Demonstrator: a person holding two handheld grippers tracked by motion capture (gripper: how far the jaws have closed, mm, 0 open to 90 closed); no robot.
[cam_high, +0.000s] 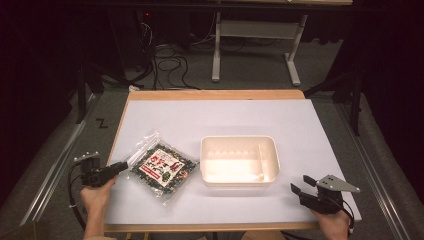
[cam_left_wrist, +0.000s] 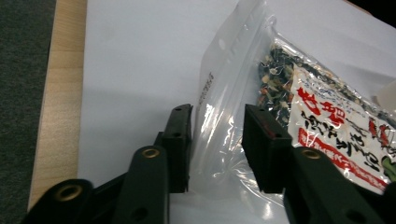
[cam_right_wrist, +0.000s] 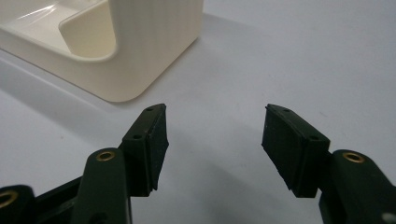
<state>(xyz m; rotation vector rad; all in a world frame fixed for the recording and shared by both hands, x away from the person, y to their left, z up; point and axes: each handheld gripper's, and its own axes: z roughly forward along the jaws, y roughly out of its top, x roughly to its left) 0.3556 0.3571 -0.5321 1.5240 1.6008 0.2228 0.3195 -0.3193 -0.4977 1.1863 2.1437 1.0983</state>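
Progress: your left gripper (cam_left_wrist: 217, 144) straddles the snack bag's (cam_high: 163, 167) clear edge, not yet pinching.
Right gripper (cam_right_wrist: 212, 149): spread, idle.
Tray (cam_high: 272, 165): empty, at bag's three o'clock.

The left gripper (cam_left_wrist: 217, 140) has its two black jaws on either side of the clear sealed edge of a snack bag (cam_left_wrist: 280, 93). The bag lies on a white table top (cam_left_wrist: 140, 70), whose wooden edge (cam_left_wrist: 60, 93) runs along the left.
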